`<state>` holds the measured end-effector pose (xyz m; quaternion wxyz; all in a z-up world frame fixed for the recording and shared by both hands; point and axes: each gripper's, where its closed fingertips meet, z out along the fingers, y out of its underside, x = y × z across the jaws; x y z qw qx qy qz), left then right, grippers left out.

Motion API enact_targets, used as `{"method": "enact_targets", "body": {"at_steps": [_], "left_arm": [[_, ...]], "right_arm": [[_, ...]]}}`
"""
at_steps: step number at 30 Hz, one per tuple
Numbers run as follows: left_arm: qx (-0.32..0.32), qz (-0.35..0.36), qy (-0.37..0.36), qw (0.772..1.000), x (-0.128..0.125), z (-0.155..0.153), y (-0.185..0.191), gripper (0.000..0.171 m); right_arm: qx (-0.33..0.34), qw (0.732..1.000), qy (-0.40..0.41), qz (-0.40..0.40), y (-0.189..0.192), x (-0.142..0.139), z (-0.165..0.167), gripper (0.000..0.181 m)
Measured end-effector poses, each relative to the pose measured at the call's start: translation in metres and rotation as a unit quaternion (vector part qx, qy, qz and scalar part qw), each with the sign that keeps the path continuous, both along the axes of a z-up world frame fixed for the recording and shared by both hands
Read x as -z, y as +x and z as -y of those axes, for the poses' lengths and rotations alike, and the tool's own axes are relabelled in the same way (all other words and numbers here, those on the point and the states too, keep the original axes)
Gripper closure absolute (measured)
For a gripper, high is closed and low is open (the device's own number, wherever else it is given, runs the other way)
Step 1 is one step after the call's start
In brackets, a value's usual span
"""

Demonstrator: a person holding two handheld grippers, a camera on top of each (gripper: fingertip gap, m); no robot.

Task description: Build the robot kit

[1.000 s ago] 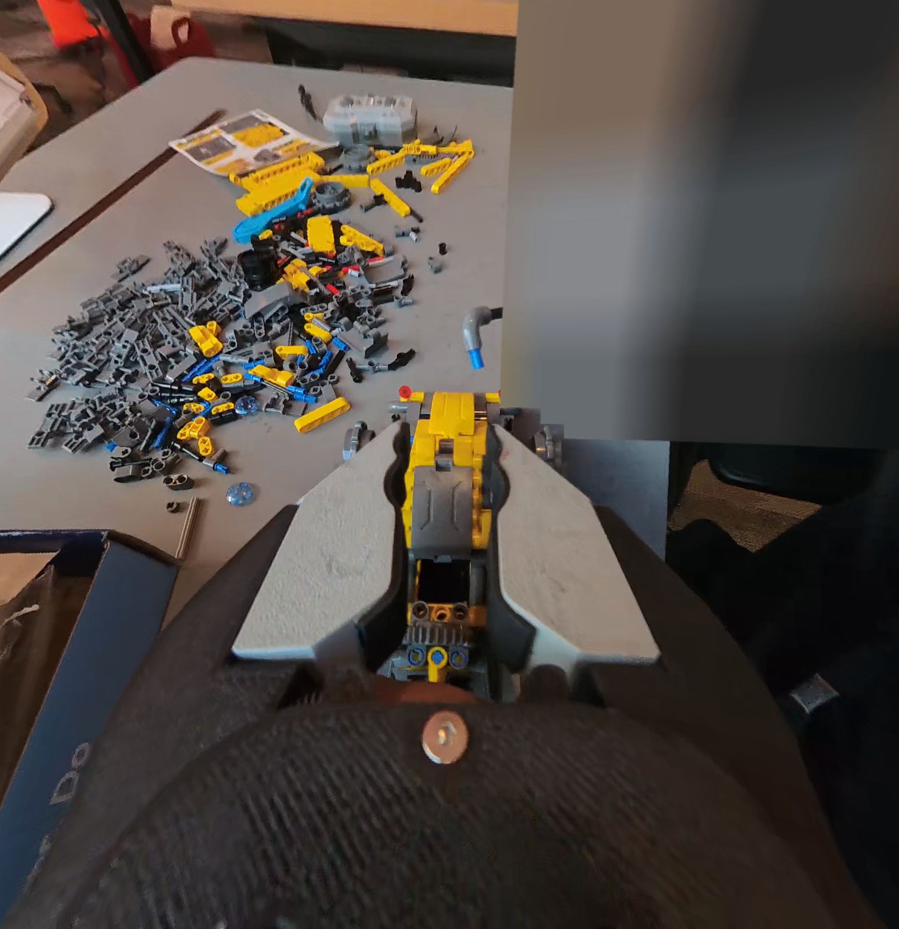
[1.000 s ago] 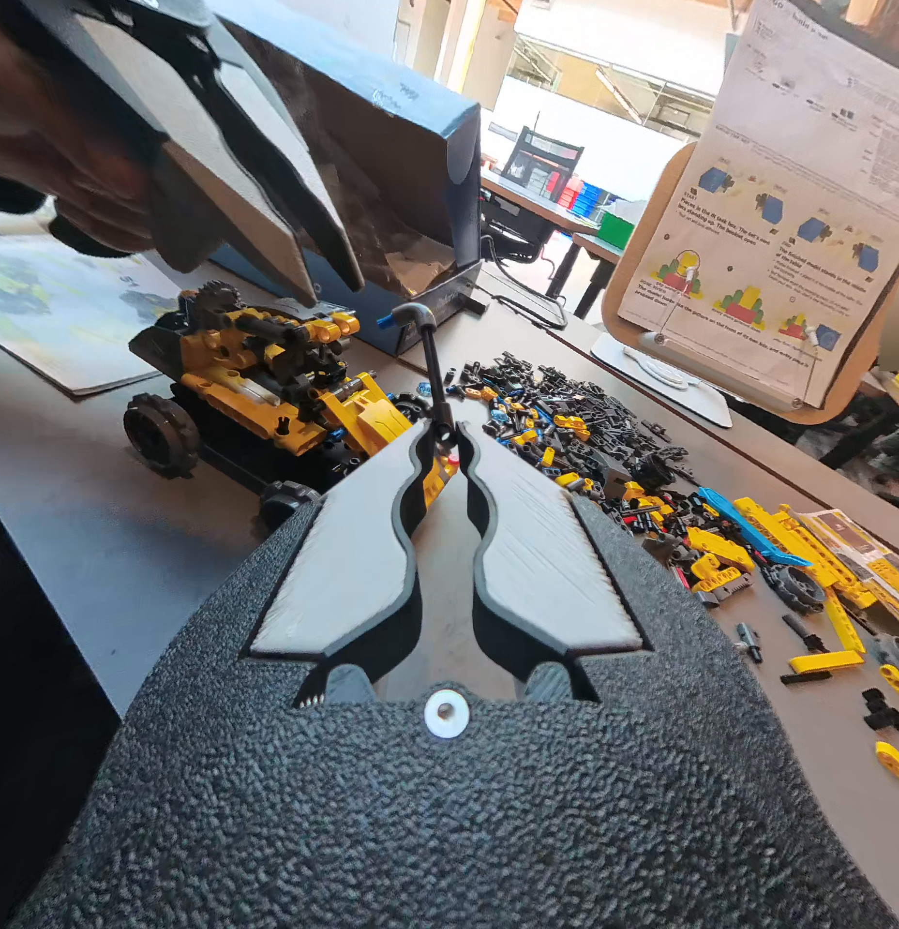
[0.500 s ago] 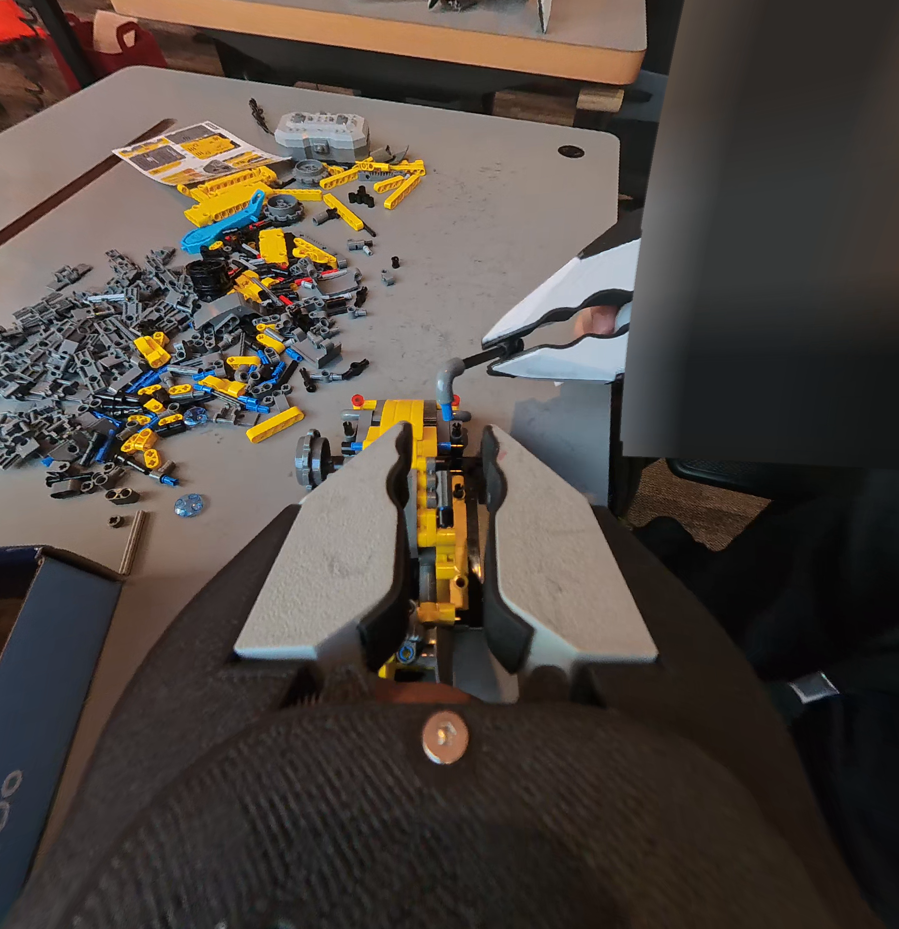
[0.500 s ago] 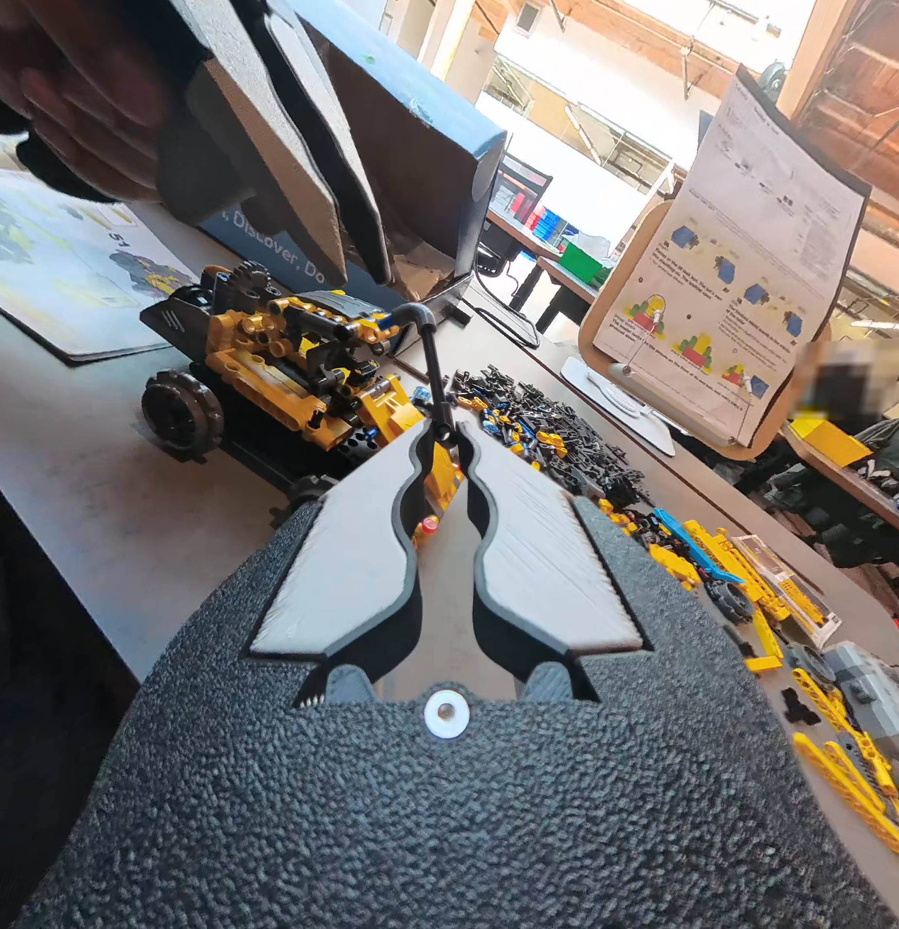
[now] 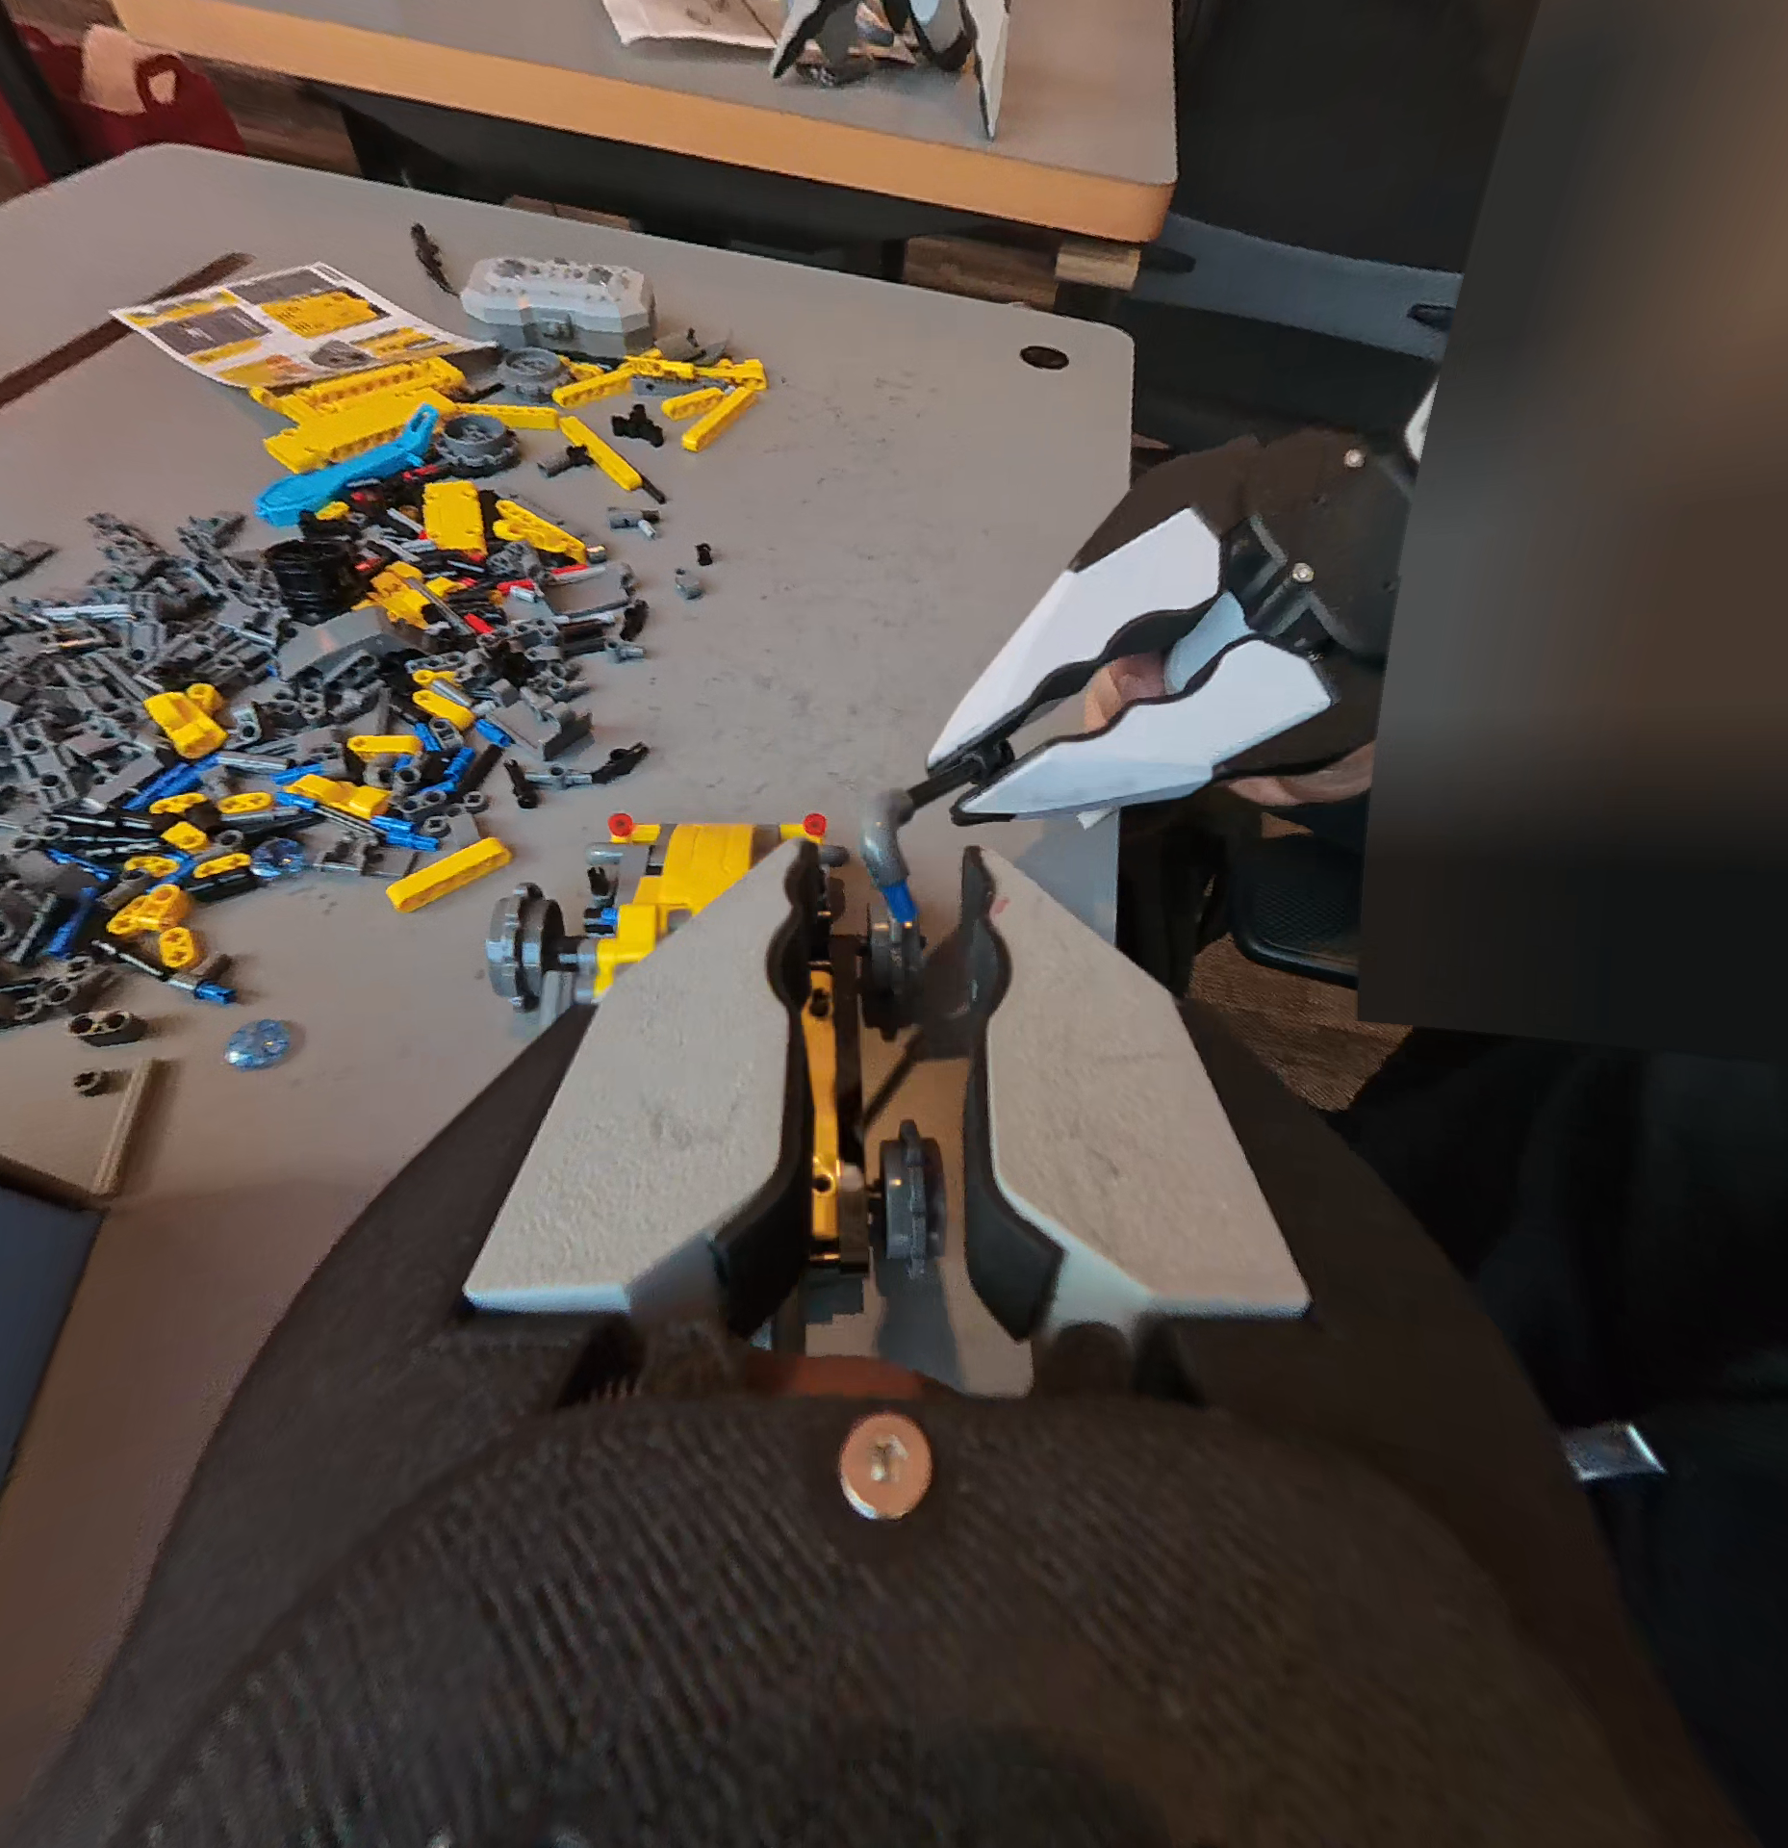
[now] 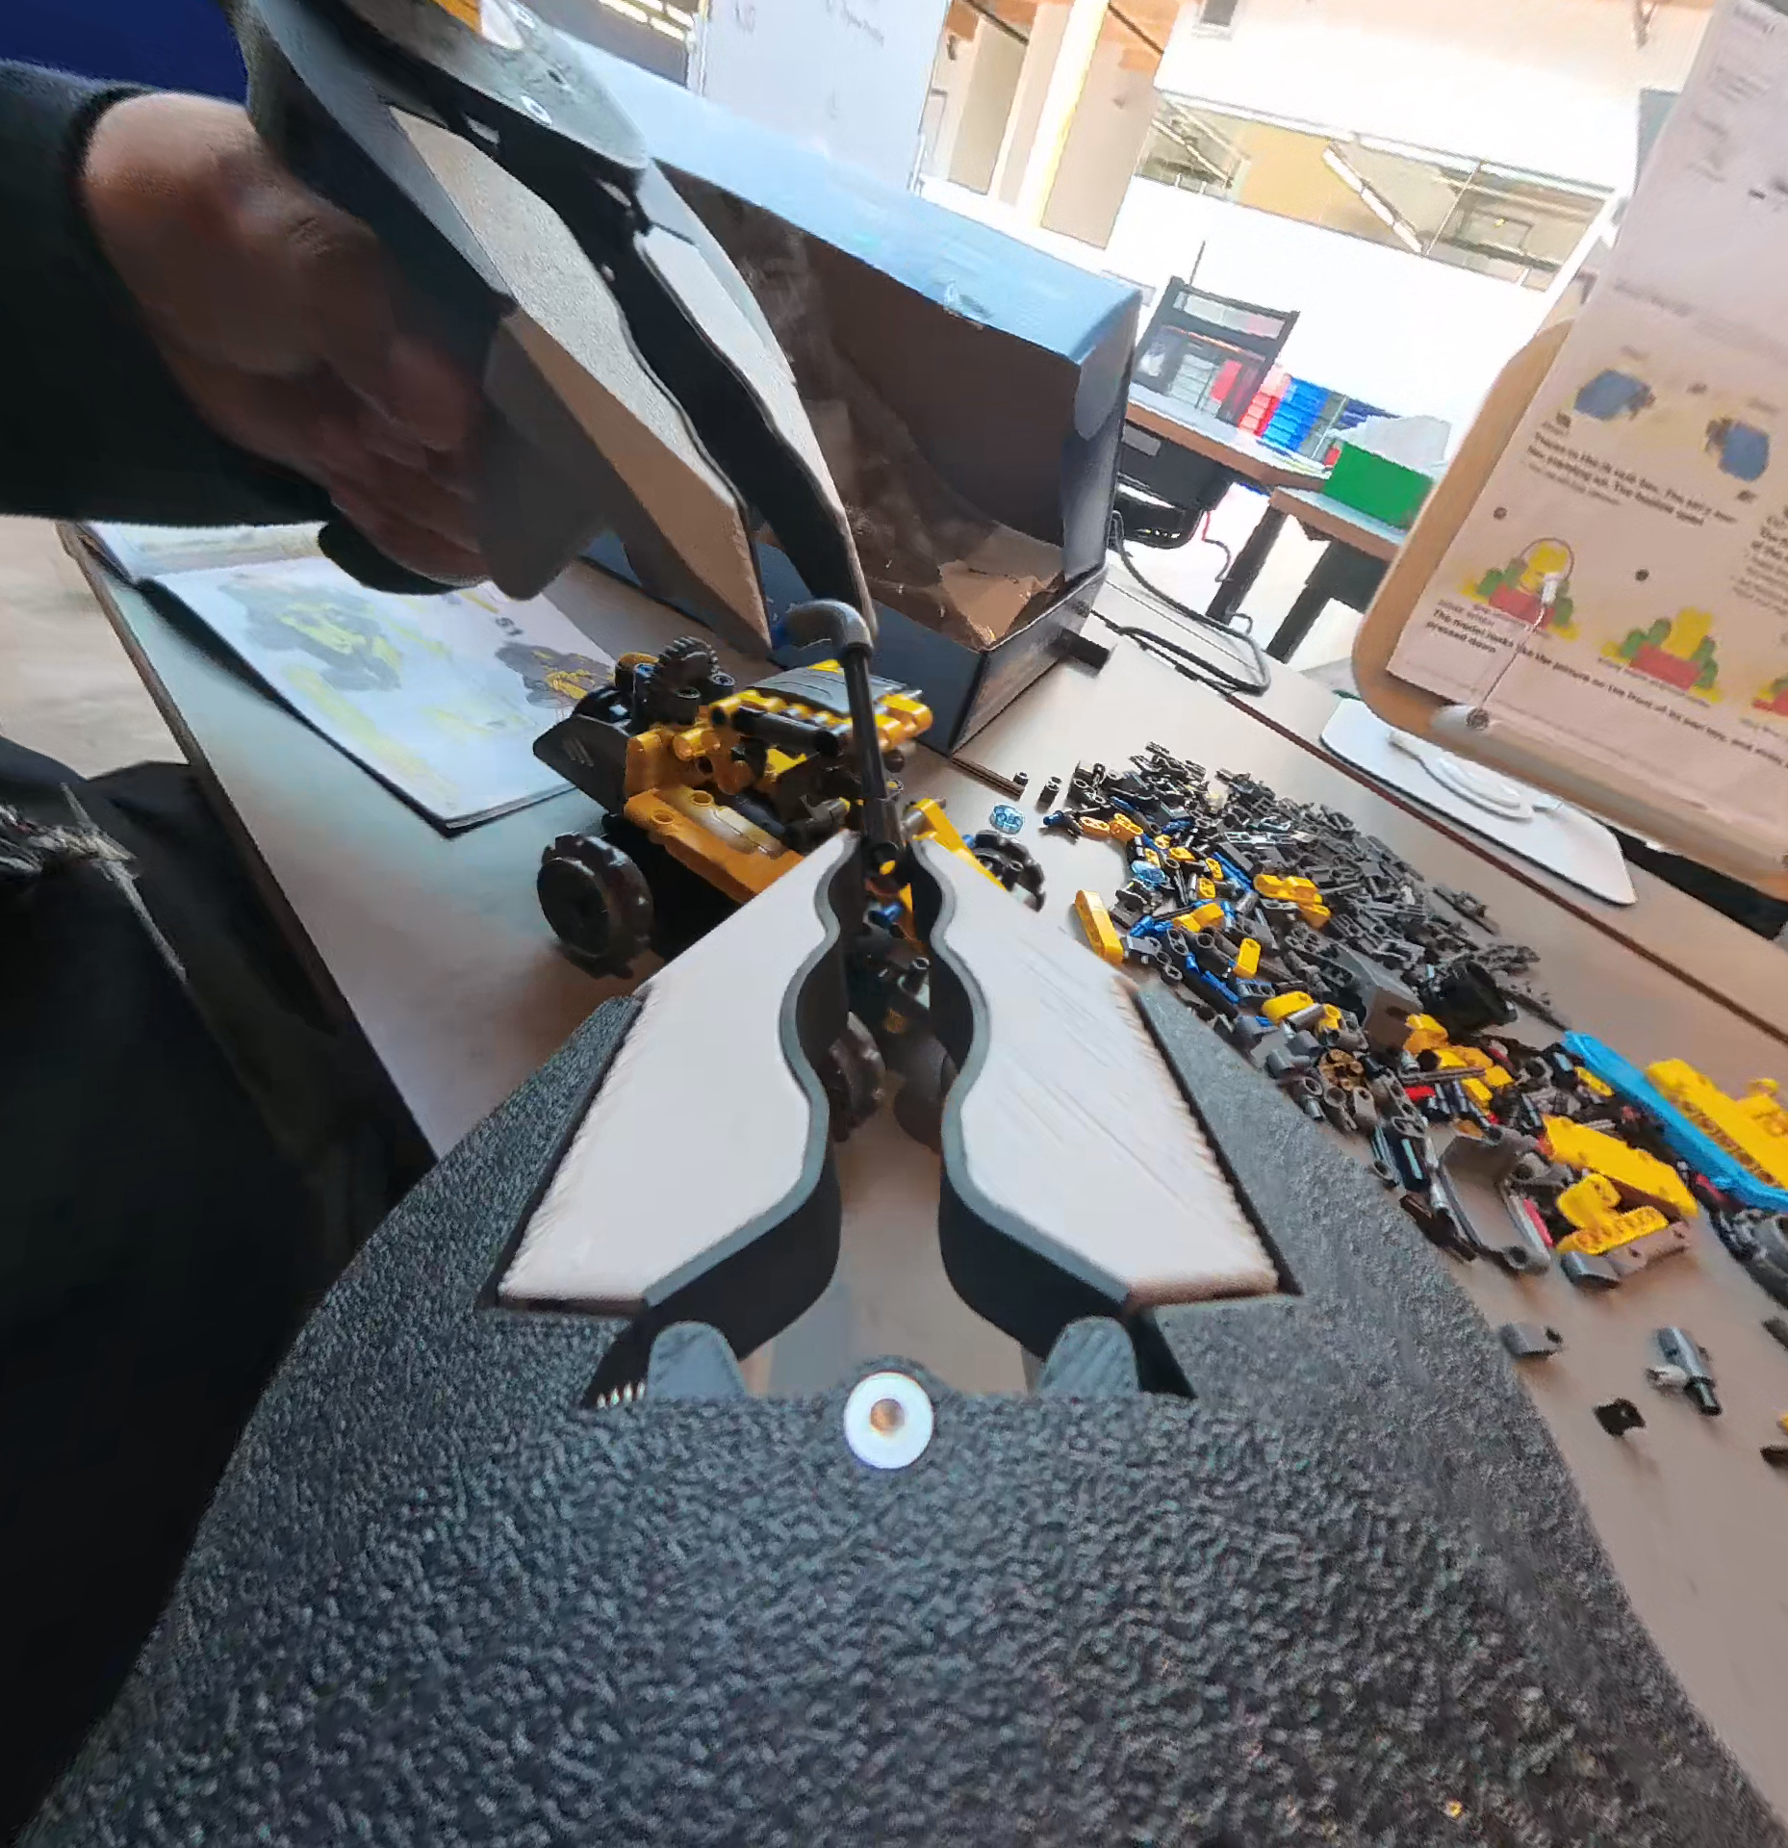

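A yellow and black brick vehicle model (image 5: 690,870) stands on the grey table (image 5: 870,450) near its right edge. My left gripper (image 5: 885,860) is open and empty. It hovers over the model's right side, with two grey wheel hubs showing in its gap. In the right wrist view, the left gripper (image 6: 810,600) hangs above the model (image 6: 730,760). My right gripper (image 6: 885,850) is shut on a black axle (image 6: 865,750) with a grey elbow piece (image 6: 830,620) at its end. In the left wrist view, the right gripper (image 5: 945,790) holds the elbow piece (image 5: 882,820) beside the model's front corner.
A heap of loose grey, blue and yellow pieces (image 5: 270,700) lies left of the model and also shows in the right wrist view (image 6: 1320,950). A blue box (image 6: 970,400), an open booklet (image 6: 370,680) and a sheet on a stand (image 6: 1620,550) stand behind. The table edge (image 5: 1120,600) is close. Some 4 centimetres of space lies between my two pairs of fingers.
My left gripper has shifted to the model's right side. My right gripper has carried the axle with the elbow piece in from the right, up to the model and the left fingertips.
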<state>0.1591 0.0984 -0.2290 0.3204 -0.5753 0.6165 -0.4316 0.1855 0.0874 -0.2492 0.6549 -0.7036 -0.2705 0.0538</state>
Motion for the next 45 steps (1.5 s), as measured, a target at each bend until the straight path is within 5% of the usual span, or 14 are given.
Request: {"method": "enact_targets", "body": {"at_steps": [4,11,18,25,30,45], "left_arm": [[0.003,0.003,0.019,1.0,0.005,0.004,-0.009,0.165],[0.027,0.015,-0.044,0.999,0.003,0.019,-0.043,0.165],[0.007,0.009,-0.024,1.0,0.022,0.026,-0.057,0.166],[-0.026,0.059,0.105,0.992,0.003,0.007,-0.048,0.166],[-0.01,0.054,0.257,0.965,0.011,0.002,-0.042,0.166],[-0.077,0.13,0.282,0.947,0.033,0.038,-0.038,0.166]], "right_arm": [[0.003,1.0,0.006,0.023,-0.011,0.0,0.002,0.174],[-0.041,0.997,0.034,0.053,-0.051,-0.006,0.013,0.174],[-0.023,0.991,0.037,0.125,-0.06,0.011,0.017,0.174],[0.033,0.993,0.015,0.112,-0.04,0.018,0.006,0.161],[0.072,0.995,-0.012,0.074,-0.019,0.024,0.002,0.16],[0.03,0.996,-0.028,0.083,-0.011,0.045,0.008,0.167]]}}
